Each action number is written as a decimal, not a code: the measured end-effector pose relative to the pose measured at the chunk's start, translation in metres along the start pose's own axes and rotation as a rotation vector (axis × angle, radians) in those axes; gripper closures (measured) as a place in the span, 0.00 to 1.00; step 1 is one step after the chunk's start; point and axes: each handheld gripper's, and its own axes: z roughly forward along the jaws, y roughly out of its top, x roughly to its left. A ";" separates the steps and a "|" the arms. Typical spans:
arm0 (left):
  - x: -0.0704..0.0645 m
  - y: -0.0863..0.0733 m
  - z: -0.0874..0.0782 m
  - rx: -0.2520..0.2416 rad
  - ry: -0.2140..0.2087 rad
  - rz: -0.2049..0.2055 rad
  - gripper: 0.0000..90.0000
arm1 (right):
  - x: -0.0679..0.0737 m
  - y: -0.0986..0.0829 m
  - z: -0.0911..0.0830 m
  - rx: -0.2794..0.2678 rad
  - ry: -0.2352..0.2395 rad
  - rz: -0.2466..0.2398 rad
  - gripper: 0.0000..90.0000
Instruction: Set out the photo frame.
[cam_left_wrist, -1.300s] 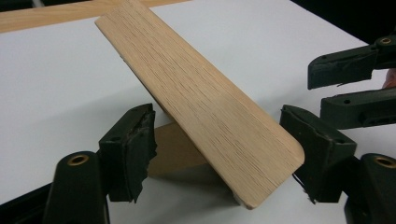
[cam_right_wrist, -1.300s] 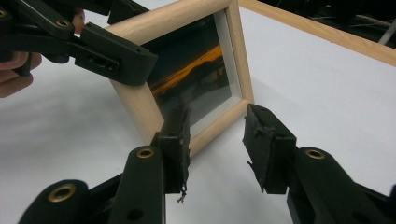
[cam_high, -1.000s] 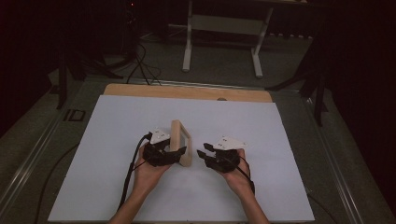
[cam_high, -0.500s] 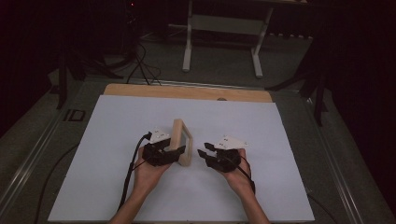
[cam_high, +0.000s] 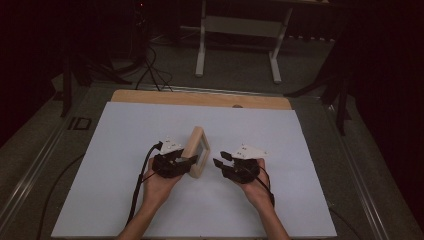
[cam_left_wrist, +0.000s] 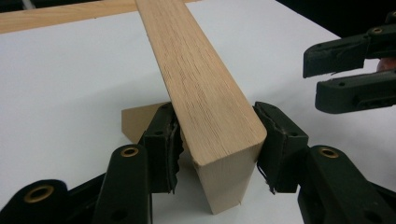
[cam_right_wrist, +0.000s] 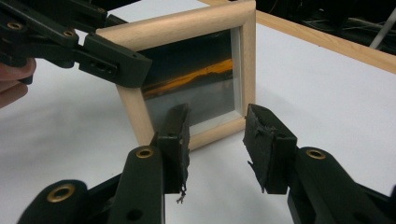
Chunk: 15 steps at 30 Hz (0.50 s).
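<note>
Here, the left gripper (cam_high: 186, 164) clamps the upright wooden picture frame (cam_high: 198, 150), while the right gripper (cam_high: 220, 163), jaws parted, waits at its three o'clock.

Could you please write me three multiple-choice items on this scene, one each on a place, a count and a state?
1. Where does the wooden picture frame stand?
A. on the white table sheet
B. on the floor
C. on a shelf

2. How many tools grip the frame?
A. none
B. one
C. two

3. How are the right tool's jaws?
A. shut on the frame
B. shut on a cable
C. open, apart from the frame

Answers:
1 A, since the high view shows the frame upright on the sheet between the two hands.
2 B, since in the left gripper view the left tool has its jaws pressed on both faces of the frame's edge, and no other tool touches it.
3 C, since the right gripper view shows a gap between its jaws, with the frame beyond them.
</note>
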 end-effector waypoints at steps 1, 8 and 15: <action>0.000 0.000 0.000 0.001 -0.002 0.002 0.60 | 0.000 0.000 0.000 -0.001 -0.001 0.003 0.67; -0.005 0.000 0.000 0.009 -0.017 0.042 0.66 | -0.003 0.004 -0.004 -0.020 -0.014 0.008 0.66; -0.014 0.001 0.002 0.022 -0.009 0.111 0.67 | -0.006 0.012 -0.008 -0.049 -0.028 0.018 0.68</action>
